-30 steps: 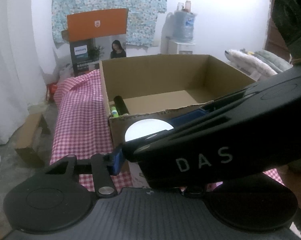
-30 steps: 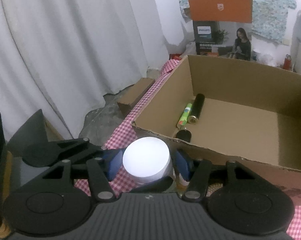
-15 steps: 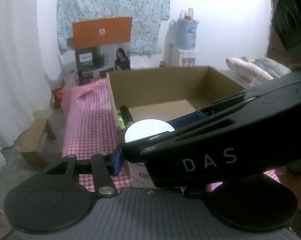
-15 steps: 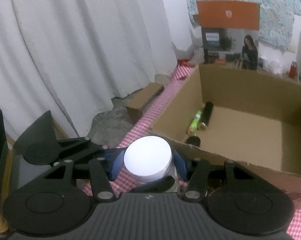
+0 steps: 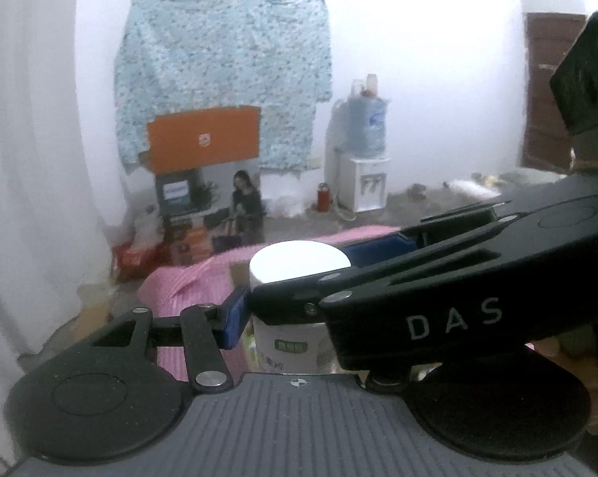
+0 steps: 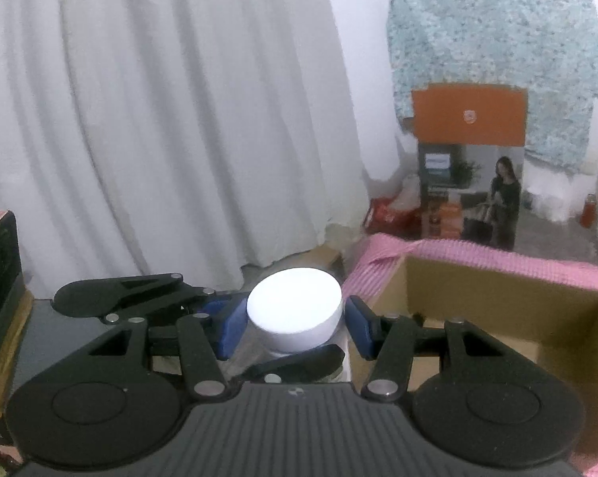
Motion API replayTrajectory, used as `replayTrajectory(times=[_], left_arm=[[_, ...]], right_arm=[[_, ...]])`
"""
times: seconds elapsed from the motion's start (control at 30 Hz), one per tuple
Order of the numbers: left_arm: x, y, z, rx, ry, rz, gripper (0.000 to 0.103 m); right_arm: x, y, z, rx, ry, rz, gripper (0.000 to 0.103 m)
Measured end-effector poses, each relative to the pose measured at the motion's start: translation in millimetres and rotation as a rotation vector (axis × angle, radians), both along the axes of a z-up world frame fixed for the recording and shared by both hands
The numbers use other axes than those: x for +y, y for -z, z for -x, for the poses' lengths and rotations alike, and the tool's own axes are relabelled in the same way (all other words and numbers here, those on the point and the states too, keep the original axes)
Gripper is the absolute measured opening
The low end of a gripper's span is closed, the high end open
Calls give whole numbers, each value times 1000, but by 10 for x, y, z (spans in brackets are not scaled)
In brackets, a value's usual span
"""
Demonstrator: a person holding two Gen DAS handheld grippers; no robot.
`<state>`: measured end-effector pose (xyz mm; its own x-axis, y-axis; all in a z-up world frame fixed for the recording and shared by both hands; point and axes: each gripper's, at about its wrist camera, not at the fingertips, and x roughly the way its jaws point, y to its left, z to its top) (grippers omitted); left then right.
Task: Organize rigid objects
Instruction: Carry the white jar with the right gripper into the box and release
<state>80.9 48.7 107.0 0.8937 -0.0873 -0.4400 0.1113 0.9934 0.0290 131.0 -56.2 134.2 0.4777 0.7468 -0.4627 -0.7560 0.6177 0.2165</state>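
Note:
A white-lidded jar (image 5: 295, 262) with a green label hangs in the air above the near left corner of an open cardboard box (image 6: 497, 282). My left gripper (image 5: 291, 330) is shut on the jar's body; only its left blue pad shows. One of the right gripper's black fingers (image 5: 378, 290) crosses in front and hides the other pad. In the right wrist view my right gripper (image 6: 295, 326) is shut on the jar (image 6: 295, 306), its blue pads flanking the lid. The left gripper's fingers (image 6: 120, 290) reach in from the left, below the lid.
The box stands on a pink checked cloth (image 6: 382, 254). Behind it are a printed carton with an orange top (image 6: 469, 175) and a water dispenser (image 5: 364, 159). A white curtain (image 6: 159, 119) hangs at the left, with a small cardboard box (image 6: 326, 254) on the floor.
Both grippers have risen together with the jar held between them. The cardboard box has dropped low in both views, and the items inside it are now out of sight.

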Motion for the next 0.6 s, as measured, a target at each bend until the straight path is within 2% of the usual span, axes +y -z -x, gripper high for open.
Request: replayTrajectory(times=[0.17,0.27,0.6], left_arm=[[-30,-41,-506,44,49,60,53],[-80,7,-789,70,65,66,53],[-244,412,-1655,211,63,53,53]], right_arm=[[-127,-84,-525,72,46,-8,57],[-206,-63,-936,140,71,-14,56],[-328,417,-1963,301,148,19,56]])
